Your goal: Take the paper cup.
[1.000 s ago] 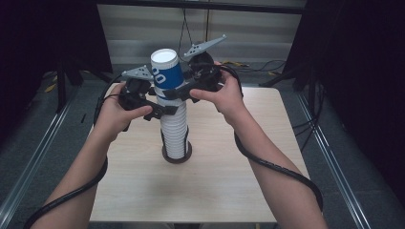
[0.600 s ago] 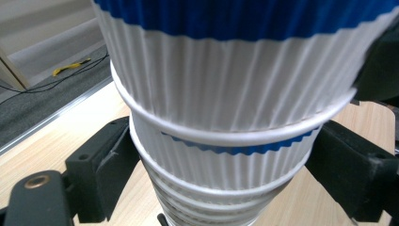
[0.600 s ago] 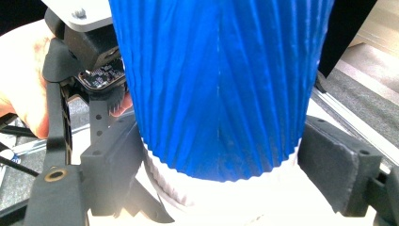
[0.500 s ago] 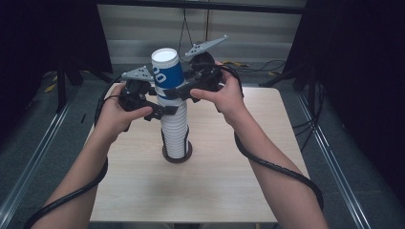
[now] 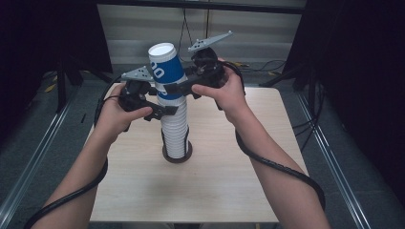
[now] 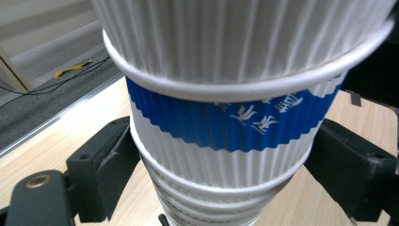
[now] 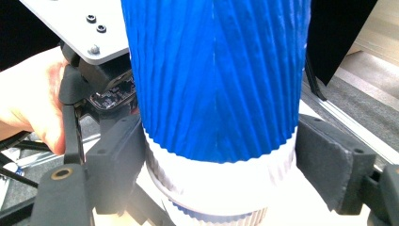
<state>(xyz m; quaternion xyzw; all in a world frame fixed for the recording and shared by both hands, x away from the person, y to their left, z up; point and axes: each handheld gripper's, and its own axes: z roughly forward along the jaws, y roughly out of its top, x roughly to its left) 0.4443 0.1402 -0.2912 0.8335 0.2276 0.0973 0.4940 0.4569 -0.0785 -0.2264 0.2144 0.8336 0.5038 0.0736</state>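
Note:
A tall stack of upturned ribbed white paper cups (image 5: 174,129) stands on a dark round base (image 5: 177,155) mid-table. Its top cup (image 5: 167,71), blue with a white bottom, leans left. My left gripper (image 5: 170,109) is shut on the stack below it; in the left gripper view both pads press a blue-banded cup (image 6: 226,127) between the left gripper's (image 6: 226,165) jaws. My right gripper (image 5: 170,87) has just been closing its jaws with the top blue cup (image 7: 216,70) between them. In the right gripper view both pads of the right gripper (image 7: 216,160) touch that cup.
The light wooden table (image 5: 229,162) has bare room around the stack. Black cables trail from both grippers along the forearms. Metal rails and dark floor flank the table. The left gripper's grey plate (image 7: 70,23) and a hand (image 7: 28,103) show behind the cup.

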